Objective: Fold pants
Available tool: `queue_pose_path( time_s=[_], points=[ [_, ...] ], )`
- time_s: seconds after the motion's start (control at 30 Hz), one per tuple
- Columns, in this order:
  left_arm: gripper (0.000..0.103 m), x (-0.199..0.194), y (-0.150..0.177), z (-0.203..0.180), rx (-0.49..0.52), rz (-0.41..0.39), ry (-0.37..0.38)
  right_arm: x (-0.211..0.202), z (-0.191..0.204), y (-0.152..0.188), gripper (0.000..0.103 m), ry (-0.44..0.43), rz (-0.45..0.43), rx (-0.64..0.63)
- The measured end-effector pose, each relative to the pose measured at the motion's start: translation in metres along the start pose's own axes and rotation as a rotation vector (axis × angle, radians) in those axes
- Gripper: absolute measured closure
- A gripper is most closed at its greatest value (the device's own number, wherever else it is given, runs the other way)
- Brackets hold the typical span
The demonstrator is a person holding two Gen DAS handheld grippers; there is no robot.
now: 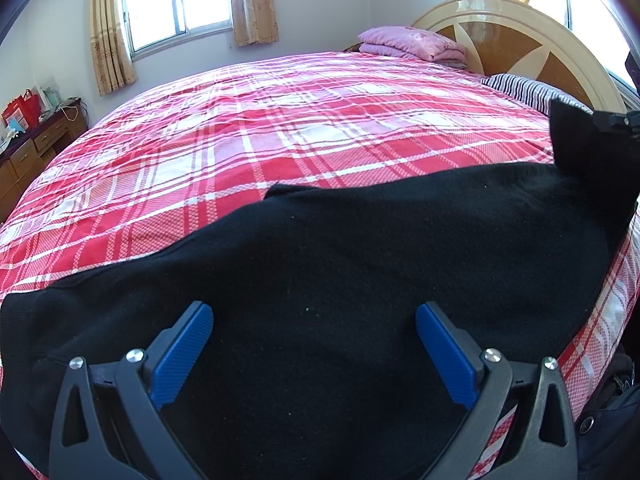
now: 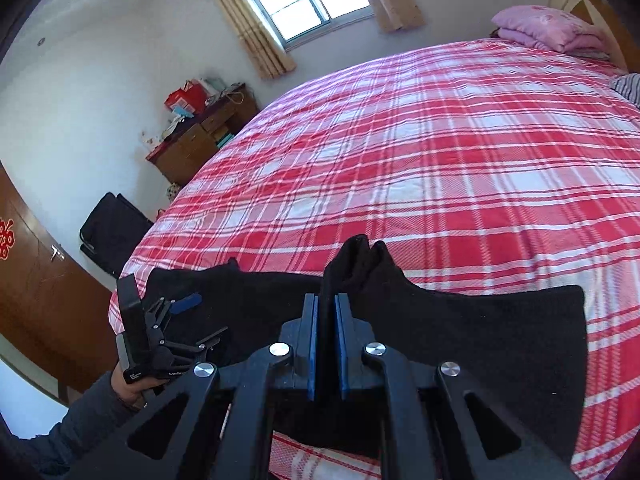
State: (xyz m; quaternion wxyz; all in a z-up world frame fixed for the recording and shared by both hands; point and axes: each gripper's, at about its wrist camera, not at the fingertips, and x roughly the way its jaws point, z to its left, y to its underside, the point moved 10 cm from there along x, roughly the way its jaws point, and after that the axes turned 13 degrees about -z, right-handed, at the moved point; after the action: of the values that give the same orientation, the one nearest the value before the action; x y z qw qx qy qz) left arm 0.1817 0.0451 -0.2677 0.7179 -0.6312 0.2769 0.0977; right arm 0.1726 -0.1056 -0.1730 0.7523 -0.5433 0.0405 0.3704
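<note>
A pinched ridge of black cloth is clamped between the blue pads of the right gripper (image 2: 327,316), which are drawn close together on it. The fingers of the left gripper (image 1: 314,320) are spread wide apart, with nothing held, above the flat cloth. The pants (image 1: 340,280) are laid across the near edge of the bed (image 1: 280,128), one end being raised at the right.

The fold is judged to be at its start. It would be done well if the raised end were carried low and level over the flat part, edges being matched before release, while the free fingers pin the cloth against sliding.

The cloth is matte, thick and fleecy, flecked with lint; the red and white plaid bedcover is finely woven and slightly creased.
</note>
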Motion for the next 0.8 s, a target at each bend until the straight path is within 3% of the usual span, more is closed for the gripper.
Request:
queue_pose_path(
  time_s=[0.67, 0.8],
  points=[
    [0.000, 0.002, -0.001, 0.003, -0.006, -0.017, -0.006, 0.069, 0.019, 0.069, 0.095, -0.016, 0.191, -0.079],
    [0.000, -0.003, -0.005, 0.003, -0.053, -0.027, -0.012, 0.067, 0.028, 0.076, 0.094, -0.042, 0.227, -0.125]
  ],
)
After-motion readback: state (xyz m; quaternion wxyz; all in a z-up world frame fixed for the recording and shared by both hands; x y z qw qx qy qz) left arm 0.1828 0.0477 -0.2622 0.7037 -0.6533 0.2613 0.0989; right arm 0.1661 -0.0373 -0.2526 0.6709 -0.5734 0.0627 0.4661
